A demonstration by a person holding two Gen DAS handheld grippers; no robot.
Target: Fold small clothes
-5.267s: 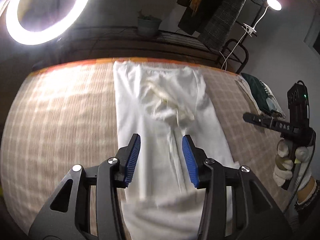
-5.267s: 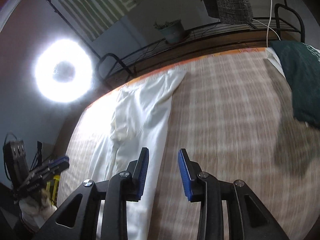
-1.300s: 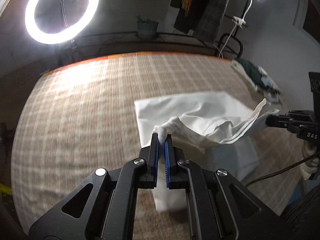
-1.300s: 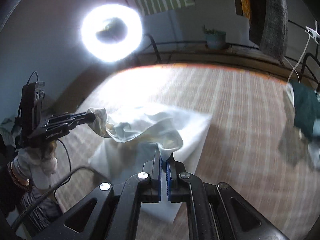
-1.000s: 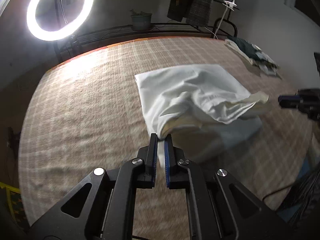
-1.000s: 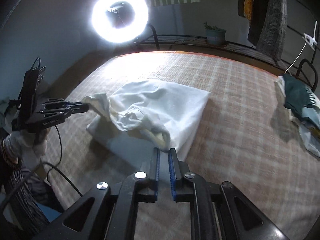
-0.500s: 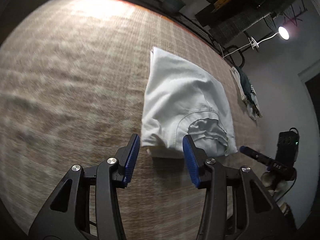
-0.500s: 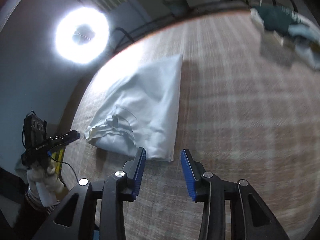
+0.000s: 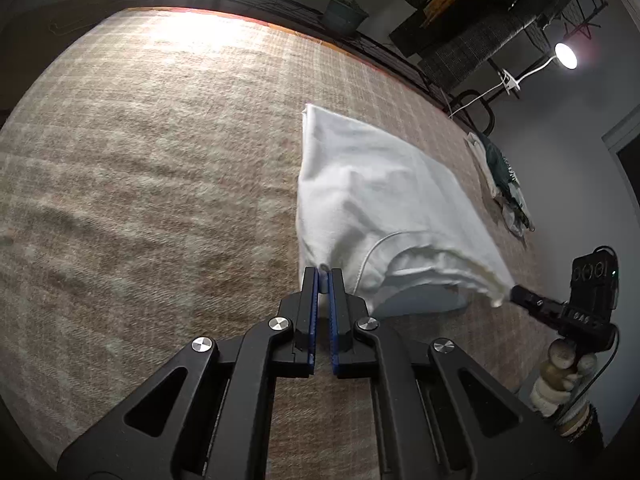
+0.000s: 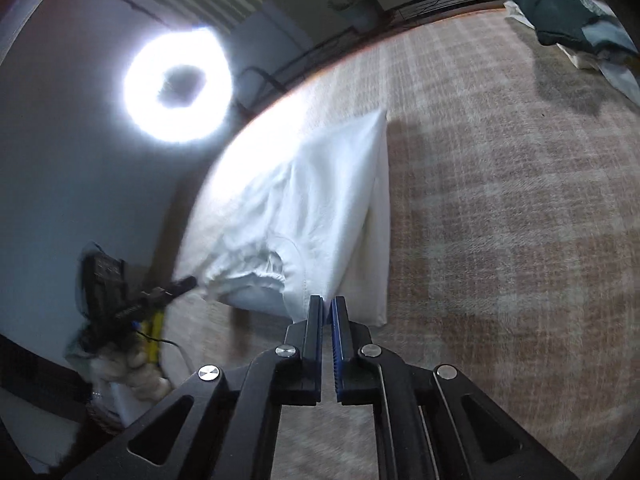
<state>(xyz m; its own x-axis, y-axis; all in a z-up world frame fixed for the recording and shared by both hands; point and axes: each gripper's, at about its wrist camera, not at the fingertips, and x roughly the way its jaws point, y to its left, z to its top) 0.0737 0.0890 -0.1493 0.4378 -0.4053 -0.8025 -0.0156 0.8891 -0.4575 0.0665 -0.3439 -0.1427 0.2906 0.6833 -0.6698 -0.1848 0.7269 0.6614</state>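
Both tools pinched shut on near corners of the white garment (image 9: 372,184): left tool (image 9: 323,276), right tool (image 10: 328,306). Prob. to lift the top layer off the plaid bed (image 9: 160,152) for another fold.

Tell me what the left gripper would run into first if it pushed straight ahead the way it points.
The left gripper is shut on a near corner of the white garment, so it would push into that folded cloth first, with the plaid-covered surface just beneath; depth is hard to judge.
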